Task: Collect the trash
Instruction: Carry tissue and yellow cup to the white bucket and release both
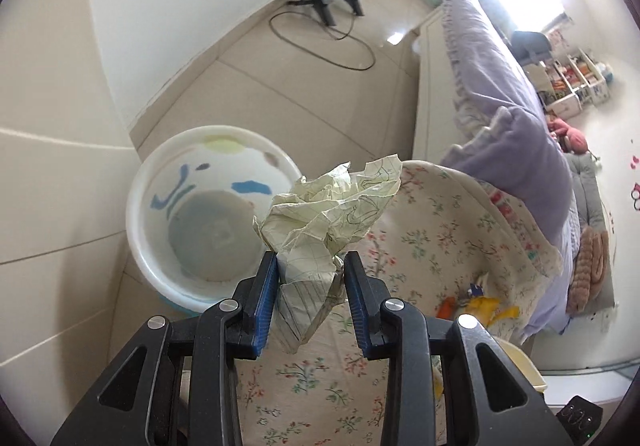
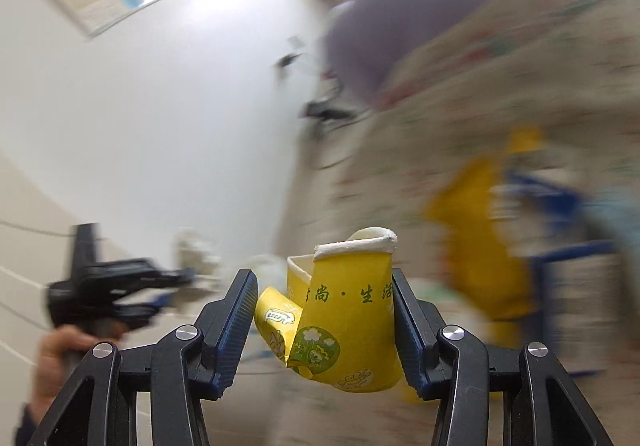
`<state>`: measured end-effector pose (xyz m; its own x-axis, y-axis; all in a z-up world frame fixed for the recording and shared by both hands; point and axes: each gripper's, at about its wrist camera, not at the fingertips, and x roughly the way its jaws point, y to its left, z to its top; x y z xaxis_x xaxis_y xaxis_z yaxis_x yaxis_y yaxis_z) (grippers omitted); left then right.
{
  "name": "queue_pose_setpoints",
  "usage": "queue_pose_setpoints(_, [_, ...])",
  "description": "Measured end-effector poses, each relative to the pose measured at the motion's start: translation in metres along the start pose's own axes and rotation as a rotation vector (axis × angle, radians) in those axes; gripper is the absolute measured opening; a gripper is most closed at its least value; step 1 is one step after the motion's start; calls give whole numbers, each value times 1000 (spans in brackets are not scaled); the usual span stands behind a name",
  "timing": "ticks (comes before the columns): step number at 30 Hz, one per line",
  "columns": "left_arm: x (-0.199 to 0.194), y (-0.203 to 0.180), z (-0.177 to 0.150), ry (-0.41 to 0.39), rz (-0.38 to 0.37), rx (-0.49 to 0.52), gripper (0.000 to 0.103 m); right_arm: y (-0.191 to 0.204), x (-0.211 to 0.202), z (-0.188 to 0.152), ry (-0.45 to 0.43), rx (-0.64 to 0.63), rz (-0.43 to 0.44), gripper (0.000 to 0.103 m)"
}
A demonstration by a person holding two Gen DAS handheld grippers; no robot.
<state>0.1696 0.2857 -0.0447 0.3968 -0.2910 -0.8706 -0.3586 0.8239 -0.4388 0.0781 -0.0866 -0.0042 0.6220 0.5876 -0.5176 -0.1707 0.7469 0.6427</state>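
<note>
You have both pieces of trash lifted and neither one binned yet. Your left hand-held gripper point(image 1: 310, 274) is pinching a crumpled paper ball point(image 1: 328, 206), pale green-cream with thin printed lines, stiff enough to keep sharp creases and jutting peaks; the wad stands up beyond the blue ribbed pads, with a loose tail hanging back between the fingers. Just beyond that gripper and to its left in the left wrist view sits the white plastic bin point(image 1: 138, 206), round, smooth-walled, with blue and yellow shapes showing through its side and what looks like a bare grey bottom, so I judge nothing has gone in so far. The paper hangs near the bin's rim, not yet over its mouth. Your right hand-held gripper point(image 2: 324, 310) is clamped on a crushed yellow paper cup point(image 2: 344, 318): thin waxy card with green print, a rolled white rim bent out of round, one wall folded inward toward the left pad. The cup fills the gap between the pads, touching both. The rest of the right wrist view is blurred. Under and to the right of both grippers lies the bed's floral quilt point(image 1: 440, 230), soft cream cloth, and on it more yellow and blue litter point(image 1: 486, 306), too smeared to name, that looks like it is left to collect after these two drops.
</note>
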Motion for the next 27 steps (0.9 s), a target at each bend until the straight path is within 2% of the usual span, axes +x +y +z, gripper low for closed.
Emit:
queue_pose_setpoints(2, [9, 11, 7, 18, 11, -32, 35, 24, 29, 1, 15, -51, 24, 57])
queue_pose_setpoints(6, [22, 34, 20, 31, 18, -99, 36, 52, 110, -1, 135, -64, 58, 57])
queue_pose_setpoints(13, [37, 60, 32, 46, 46, -162, 37, 86, 208, 1, 239, -139, 34, 58])
queue_pose_setpoints(16, [38, 69, 36, 43, 72, -201, 41, 97, 233, -2, 264, -189, 10, 58])
queue_pose_setpoints(19, [39, 70, 40, 42, 110, -198, 46, 100, 256, -9, 286, -231, -9, 59])
queue_pose_setpoints(22, [40, 70, 41, 61, 105, -205, 48, 102, 280, -13, 308, -254, -24, 60])
queue_pose_setpoints(27, [32, 74, 42, 51, 129, -237, 54, 103, 293, -27, 350, -286, -52, 65])
